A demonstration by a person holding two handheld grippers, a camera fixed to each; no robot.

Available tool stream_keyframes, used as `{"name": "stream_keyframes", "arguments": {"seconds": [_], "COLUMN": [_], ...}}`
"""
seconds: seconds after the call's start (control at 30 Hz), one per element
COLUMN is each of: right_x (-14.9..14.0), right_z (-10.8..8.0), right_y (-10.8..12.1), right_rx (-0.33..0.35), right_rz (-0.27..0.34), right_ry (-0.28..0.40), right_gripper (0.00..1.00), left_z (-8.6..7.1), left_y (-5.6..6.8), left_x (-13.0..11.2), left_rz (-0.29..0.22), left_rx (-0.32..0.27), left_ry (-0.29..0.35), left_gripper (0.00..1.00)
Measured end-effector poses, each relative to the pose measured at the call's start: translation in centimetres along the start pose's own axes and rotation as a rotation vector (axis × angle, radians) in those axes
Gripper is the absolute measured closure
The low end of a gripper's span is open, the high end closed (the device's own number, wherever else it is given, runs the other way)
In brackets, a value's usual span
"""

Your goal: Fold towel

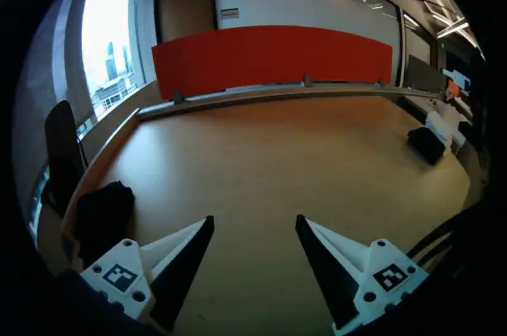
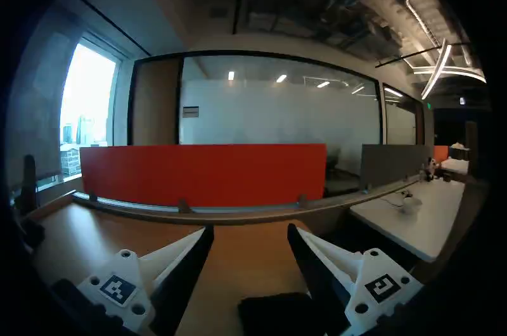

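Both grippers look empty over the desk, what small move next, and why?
Probably lower the right gripper toward the dark item beneath its open jaws; it may be the towel. The left gripper is open too, holding nothing.

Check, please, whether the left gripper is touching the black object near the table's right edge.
Apart: the left gripper view shows bare table between left gripper and black object.

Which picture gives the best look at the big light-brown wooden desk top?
The left gripper view: the light-brown wooden desk top spreads wide across it, from the open left gripper back to the long red divider panel. The right gripper view, aimed higher, shows a narrow strip of it around the open right gripper.
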State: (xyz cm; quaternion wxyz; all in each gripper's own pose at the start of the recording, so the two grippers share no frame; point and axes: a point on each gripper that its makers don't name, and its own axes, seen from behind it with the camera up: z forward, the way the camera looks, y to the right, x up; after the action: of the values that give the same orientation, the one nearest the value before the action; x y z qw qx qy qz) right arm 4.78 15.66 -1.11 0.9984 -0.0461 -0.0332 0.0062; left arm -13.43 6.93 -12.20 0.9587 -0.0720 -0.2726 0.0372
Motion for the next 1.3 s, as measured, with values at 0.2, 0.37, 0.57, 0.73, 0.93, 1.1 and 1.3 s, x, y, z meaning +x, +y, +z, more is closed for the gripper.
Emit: {"name": "stream_keyframes", "arguments": {"seconds": [0.2,0.37,0.57,0.73,0.93,1.1,1.3], "right_x": [0.6,1.0,1.3,1.6,1.6,1.7,2.4], "right_z": [0.7,0.9,1.1,1.2,1.4,1.4,1.3], "right_y": [-2.9,-5.6,-8.8,-11.2,-13.3,-14.7,-16.5], "right_rx": [0.039,0.069,0.105,0.138,0.156,0.165,0.174], "right_rz": [-0.002,0.017,0.031,0.047,0.055,0.057,0.070], "right_ry": [0.004,0.007,0.006,0.008,0.007,0.005,0.009], "right_gripper": [0.10,0.10,0.10,0.10,0.10,0.10,0.10], "left_z": [0.2,0.5,0.9,1.3,1.7,2.0,2.0], "left_y": [-0.7,-1.5,-2.3,-3.2,-4.5,-5.4,-6.6], "left_x": [0.9,1.8,3.7,6.5,10.9,14.3,17.8], "left_rz": [-0.009,-0.013,-0.021,-0.028,-0.057,-0.088,-0.088], "left_rx": [0.005,0.011,0.015,0.024,0.046,0.054,0.075], "left_ry": [0.023,0.048,0.089,0.151,0.254,0.330,0.413], "left_gripper": [0.04,0.04,0.04,0.04,0.04,0.04,0.04]}}
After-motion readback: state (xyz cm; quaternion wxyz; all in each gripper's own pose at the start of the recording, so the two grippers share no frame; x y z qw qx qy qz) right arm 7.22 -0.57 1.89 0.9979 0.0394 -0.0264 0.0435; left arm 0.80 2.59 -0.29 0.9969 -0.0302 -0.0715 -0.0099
